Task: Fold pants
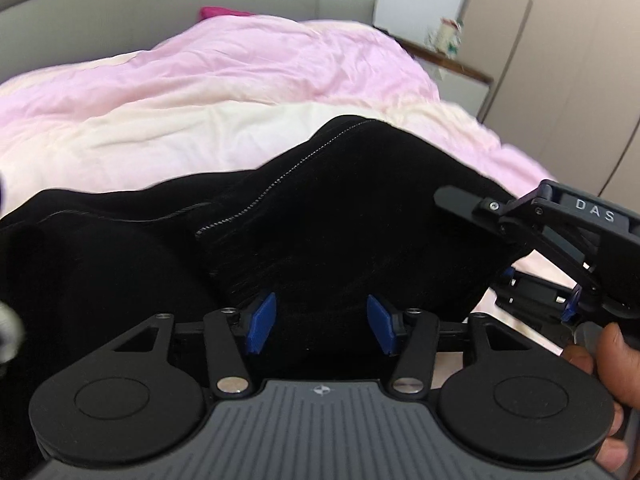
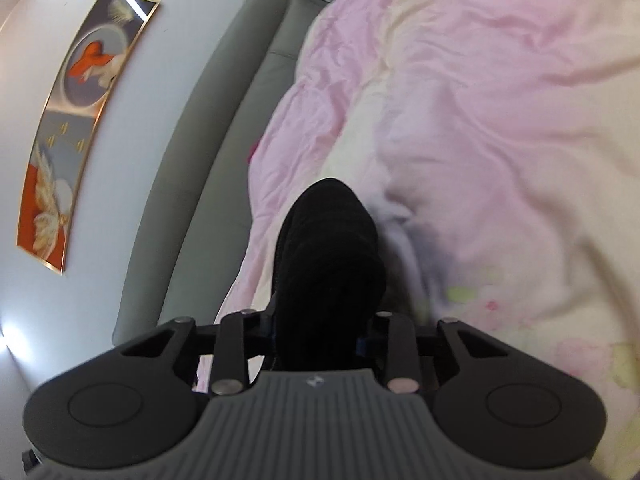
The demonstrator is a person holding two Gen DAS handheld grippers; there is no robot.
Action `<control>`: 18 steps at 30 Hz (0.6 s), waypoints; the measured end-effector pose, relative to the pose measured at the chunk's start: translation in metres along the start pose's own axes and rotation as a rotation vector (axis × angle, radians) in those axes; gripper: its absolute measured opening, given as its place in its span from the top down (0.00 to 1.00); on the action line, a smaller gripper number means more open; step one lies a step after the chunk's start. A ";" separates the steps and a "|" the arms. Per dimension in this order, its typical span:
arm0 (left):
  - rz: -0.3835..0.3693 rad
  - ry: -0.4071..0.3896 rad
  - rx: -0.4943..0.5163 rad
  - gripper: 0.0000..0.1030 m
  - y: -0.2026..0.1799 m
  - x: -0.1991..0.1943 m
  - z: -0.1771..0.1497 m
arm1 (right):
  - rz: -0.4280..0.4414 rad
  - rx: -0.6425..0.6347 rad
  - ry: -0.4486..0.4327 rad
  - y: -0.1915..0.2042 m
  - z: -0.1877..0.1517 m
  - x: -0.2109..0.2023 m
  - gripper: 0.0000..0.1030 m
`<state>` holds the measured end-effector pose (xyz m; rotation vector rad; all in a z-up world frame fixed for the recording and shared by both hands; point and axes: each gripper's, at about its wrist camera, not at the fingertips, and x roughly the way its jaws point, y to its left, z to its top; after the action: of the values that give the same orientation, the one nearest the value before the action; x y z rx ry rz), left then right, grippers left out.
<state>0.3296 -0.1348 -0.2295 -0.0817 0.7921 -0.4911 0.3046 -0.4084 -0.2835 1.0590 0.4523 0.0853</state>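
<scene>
The black pants lie bunched on the pink and cream quilt, a stitched seam running across them. My left gripper is open, its blue pads apart just over the near edge of the pants, holding nothing. My right gripper reaches in from the right and is clamped on the pants' right edge. In the right wrist view the right gripper is shut on a fold of the black pants, which rises between its fingers and hides the pads.
The quilt covers the bed. A grey padded headboard stands behind, with a magenta item at its foot. A side table and wardrobe doors are at right. A framed picture hangs on the wall.
</scene>
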 end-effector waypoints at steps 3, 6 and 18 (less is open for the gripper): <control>-0.025 -0.045 -0.058 0.47 0.033 -0.049 0.003 | 0.005 -0.152 -0.021 0.046 -0.012 -0.006 0.73; 0.030 -0.115 -0.035 0.46 0.074 -0.111 -0.002 | 0.000 -0.269 -0.040 0.086 -0.029 -0.008 0.73; 0.311 -0.192 -0.194 0.34 0.248 -0.257 -0.068 | 0.046 -1.028 -0.025 0.279 -0.184 0.025 0.73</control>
<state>0.2264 0.2086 -0.1697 -0.1792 0.6473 -0.1087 0.2943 -0.1120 -0.1276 0.0587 0.2924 0.3080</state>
